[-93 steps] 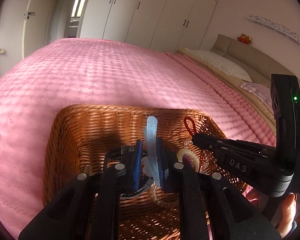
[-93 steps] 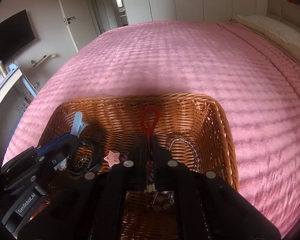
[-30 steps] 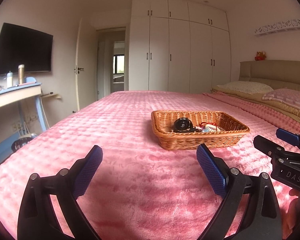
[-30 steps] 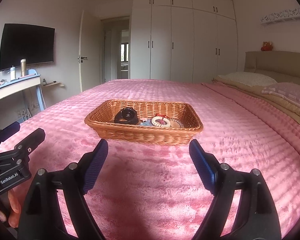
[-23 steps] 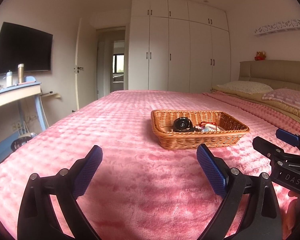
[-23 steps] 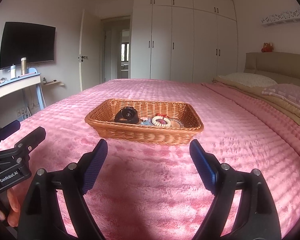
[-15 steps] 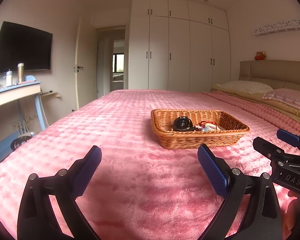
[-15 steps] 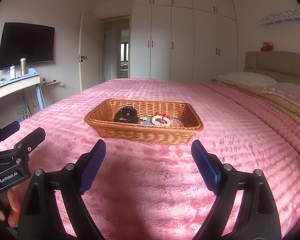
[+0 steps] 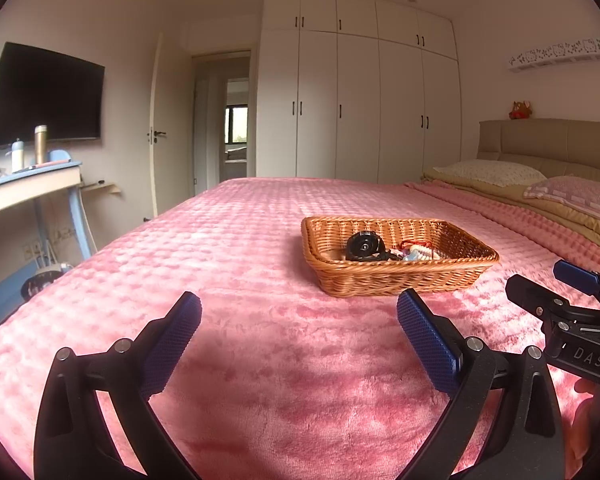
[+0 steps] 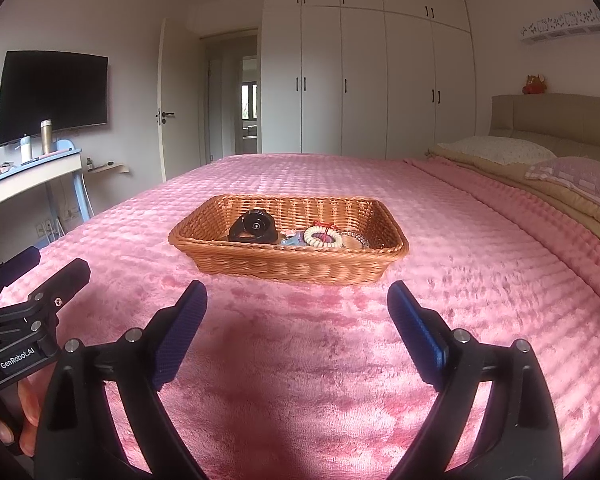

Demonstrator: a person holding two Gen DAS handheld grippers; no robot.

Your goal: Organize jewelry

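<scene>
A wicker basket [image 9: 396, 280] [image 10: 292, 268] sits on the pink bedspread ahead of both grippers. In it lie a black watch [image 9: 364, 246] [image 10: 254, 226], a white bead bracelet [image 10: 323, 236] with a red cord, a pale blue piece [image 10: 294, 239] and other small jewelry. My left gripper [image 9: 298, 312] is wide open and empty, low over the bedspread, well short of the basket. My right gripper [image 10: 296, 300] is wide open and empty too, just short of the basket's near wall. Each gripper shows at the edge of the other's view: the right one [image 9: 556, 300], the left one [image 10: 40, 280].
The pink bedspread [image 10: 300, 360] covers a wide bed. Pillows [image 10: 500, 150] and a headboard stand at the right. A desk [image 10: 28, 178] with bottles and a wall TV [image 10: 52, 96] are at the left. White wardrobes [image 10: 364, 80] fill the far wall.
About three seconds ago both grippers were shut on jewelry inside the basket. Since then they have let go and pulled back. Over the last second they have barely moved.
</scene>
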